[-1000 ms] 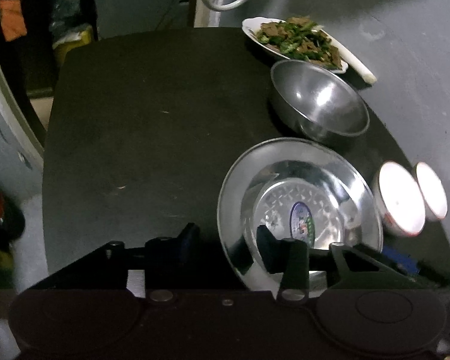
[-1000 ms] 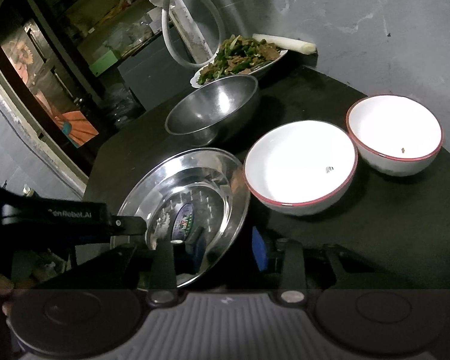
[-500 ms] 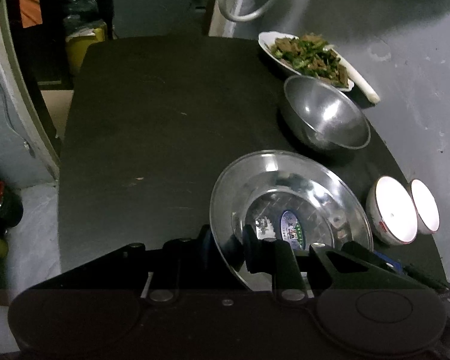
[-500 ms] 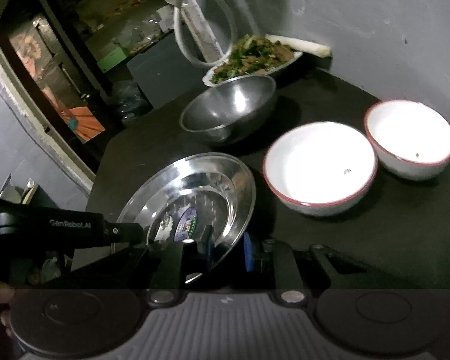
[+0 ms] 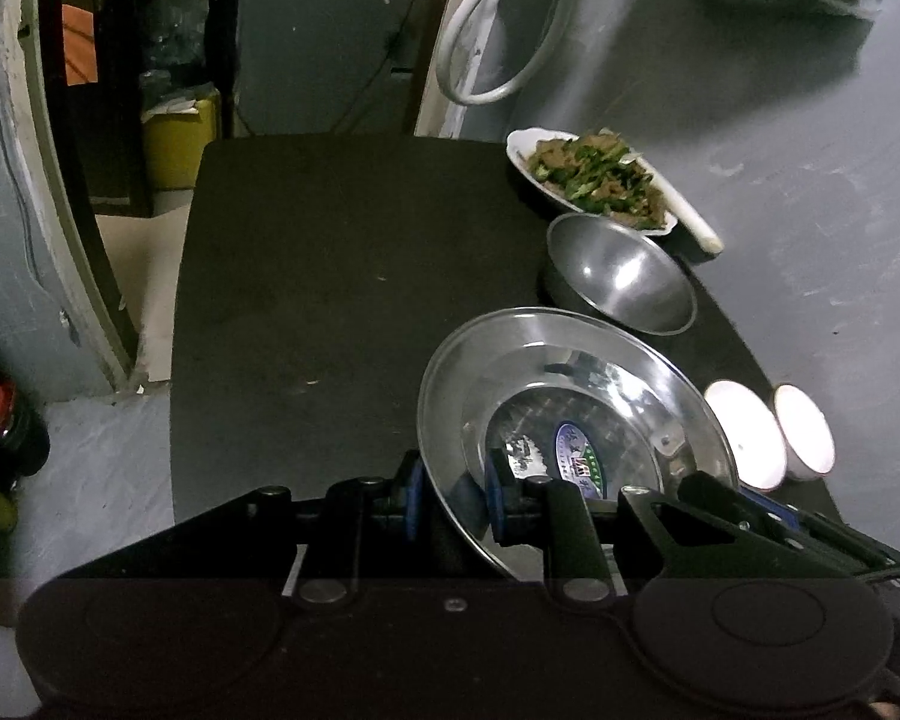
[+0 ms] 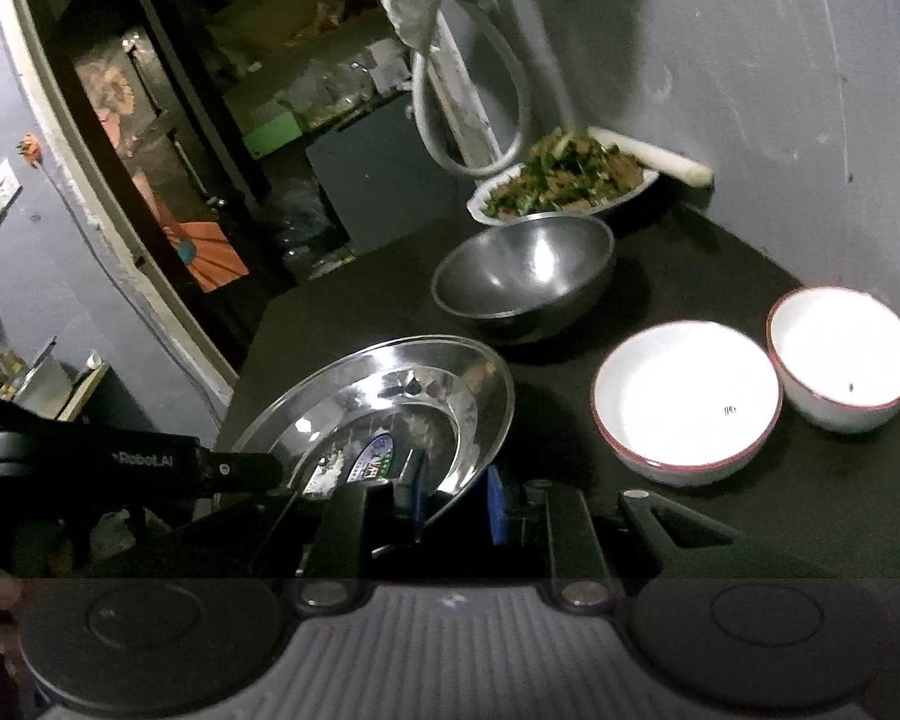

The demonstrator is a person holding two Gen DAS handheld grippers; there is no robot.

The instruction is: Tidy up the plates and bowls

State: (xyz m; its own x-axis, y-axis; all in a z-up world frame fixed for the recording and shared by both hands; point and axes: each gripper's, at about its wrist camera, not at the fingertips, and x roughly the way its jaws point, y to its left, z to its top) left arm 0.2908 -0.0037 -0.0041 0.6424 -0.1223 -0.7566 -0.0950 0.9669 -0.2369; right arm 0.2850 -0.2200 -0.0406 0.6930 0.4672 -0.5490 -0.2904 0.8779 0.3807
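Observation:
A steel plate (image 5: 576, 414) with a sticker at its centre is lifted and tilted above the black table (image 5: 342, 276). My left gripper (image 5: 450, 495) is shut on its near rim. My right gripper (image 6: 453, 495) is shut on the plate's (image 6: 390, 402) other rim. A steel bowl (image 5: 621, 273) sits behind the plate and shows in the right wrist view (image 6: 525, 276) too. Two white red-rimmed bowls (image 6: 687, 399) (image 6: 843, 348) stand side by side at the right; they show in the left wrist view (image 5: 744, 435) (image 5: 804, 438).
A white dish of cooked greens and meat (image 5: 591, 177) sits at the table's far right corner by the grey wall, also in the right wrist view (image 6: 561, 180). A white hose loop (image 5: 492, 54) hangs behind it. Bottles (image 5: 0, 438) stand on the floor at left.
Both grippers closed on the steel plate's rim and raised it off the table, tilting it. Both cameras rose and drew back, so the table looks smaller.

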